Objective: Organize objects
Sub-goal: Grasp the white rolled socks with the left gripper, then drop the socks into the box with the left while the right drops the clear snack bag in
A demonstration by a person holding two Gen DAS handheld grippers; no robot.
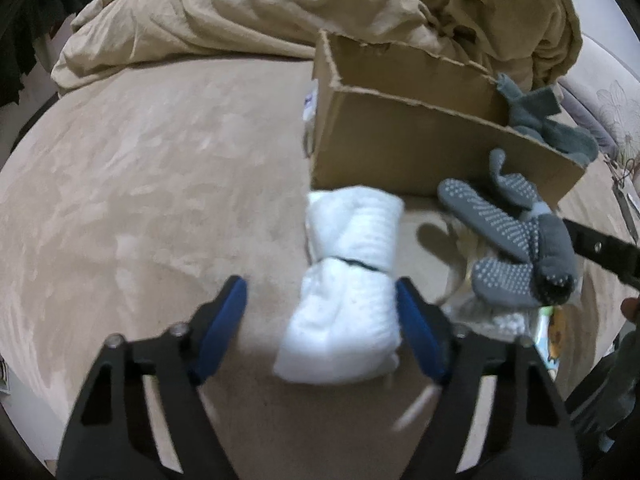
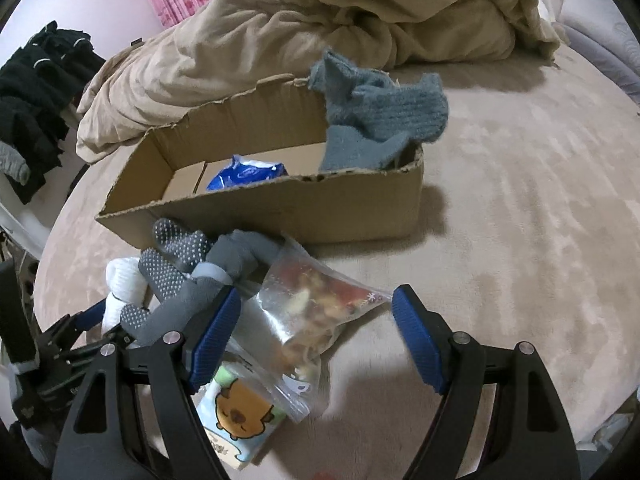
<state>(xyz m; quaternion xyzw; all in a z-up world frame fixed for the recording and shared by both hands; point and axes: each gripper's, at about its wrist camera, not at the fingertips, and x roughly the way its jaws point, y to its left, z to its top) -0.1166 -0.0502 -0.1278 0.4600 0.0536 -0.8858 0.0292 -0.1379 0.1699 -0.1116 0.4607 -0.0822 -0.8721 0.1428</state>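
An open cardboard box (image 1: 420,140) stands on the bed; it also shows in the right wrist view (image 2: 280,208), holding a blue packet (image 2: 248,174) with a blue-grey knit sock (image 2: 384,116) draped over its right end. My left gripper (image 1: 320,300) is open around a rolled white sock bundle (image 1: 352,288), its right pad touching it. Grey dotted grip socks (image 1: 516,240) lie beside it, also in the right wrist view (image 2: 188,272). My right gripper (image 2: 316,308) is open over a clear zip bag of snacks (image 2: 316,312).
A crumpled tan duvet (image 2: 340,20) is heaped behind the box. A cartoon-printed packet (image 2: 240,412) lies under the zip bag. Dark clothes (image 2: 36,96) hang at the left. The beige bedcover (image 1: 140,200) stretches left of the box.
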